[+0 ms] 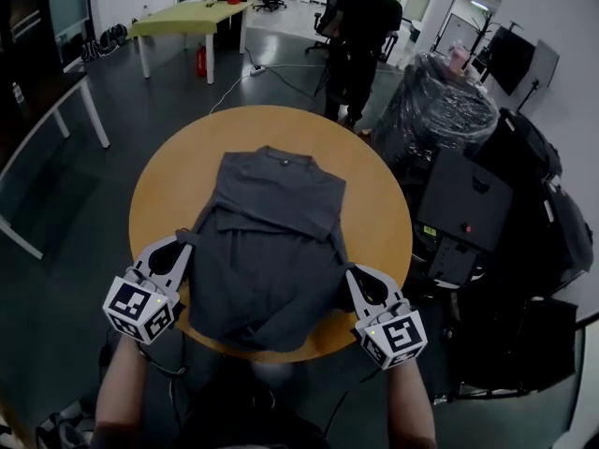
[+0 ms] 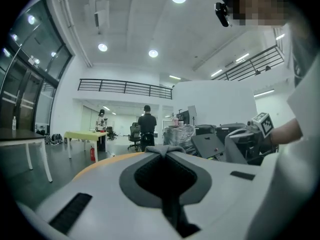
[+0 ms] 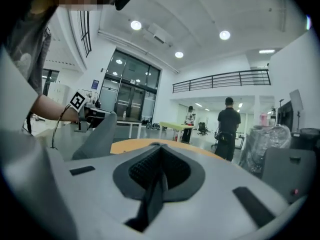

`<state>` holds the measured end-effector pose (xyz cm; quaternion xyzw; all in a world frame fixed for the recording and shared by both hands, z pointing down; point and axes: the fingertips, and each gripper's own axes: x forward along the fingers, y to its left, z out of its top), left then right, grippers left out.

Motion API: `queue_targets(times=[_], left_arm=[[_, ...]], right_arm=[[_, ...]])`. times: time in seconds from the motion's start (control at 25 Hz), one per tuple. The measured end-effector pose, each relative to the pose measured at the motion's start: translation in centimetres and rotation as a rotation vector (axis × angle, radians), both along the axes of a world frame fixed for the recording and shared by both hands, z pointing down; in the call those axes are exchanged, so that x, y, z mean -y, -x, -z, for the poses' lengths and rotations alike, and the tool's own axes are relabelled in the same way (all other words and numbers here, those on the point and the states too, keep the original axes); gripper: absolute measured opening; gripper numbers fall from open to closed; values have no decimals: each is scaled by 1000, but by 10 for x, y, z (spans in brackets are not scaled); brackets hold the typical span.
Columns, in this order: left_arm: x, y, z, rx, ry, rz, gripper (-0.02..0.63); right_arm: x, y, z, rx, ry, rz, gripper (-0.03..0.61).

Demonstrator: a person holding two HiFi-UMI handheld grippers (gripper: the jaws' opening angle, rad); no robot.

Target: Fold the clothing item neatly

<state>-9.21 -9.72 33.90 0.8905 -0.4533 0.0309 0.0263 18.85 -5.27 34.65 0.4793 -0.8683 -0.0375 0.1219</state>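
Jaws of left gripper [image 1: 185, 240] and right gripper [image 1: 343, 272] pinch the shirt [image 1: 271, 237].

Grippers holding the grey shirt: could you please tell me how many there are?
2. The left gripper pinches the grey fabric shirt at its left edge; the right gripper pinches its right edge.

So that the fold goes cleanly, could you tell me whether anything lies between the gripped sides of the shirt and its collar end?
Nothing visible does. The left gripper and the right gripper are each shut on the shirt, and only the shirt's own grey fabric lies from there to the collar on the table.
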Motion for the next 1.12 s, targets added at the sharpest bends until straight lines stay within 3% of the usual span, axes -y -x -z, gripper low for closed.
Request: queue_targets(times=[0.16, 0.36, 0.64, 0.8, 0.96, 1.04, 1.12], left_arm=[[109, 6, 18, -44, -3, 9, 12], [261, 14, 36, -39, 16, 1, 12], [441, 35, -22, 52, 123, 86, 12], [497, 34, -104, 104, 266, 145, 12], [513, 51, -177, 233, 396, 238, 13], [514, 63, -199, 334, 416, 267, 14], [515, 77, -211, 393, 434, 309, 25]], right_arm=[[106, -19, 28, 17, -18, -74, -3], [249, -84, 55, 127, -10, -286, -3], [403, -180, -8, 176, 101, -524, -3], [444, -222, -91, 200, 226, -658, -3], [453, -235, -157, 5, 329, -759, -3], [455, -240, -167, -79, 321, -801, 9], [454, -246, -170, -102, 314, -841, 19]])
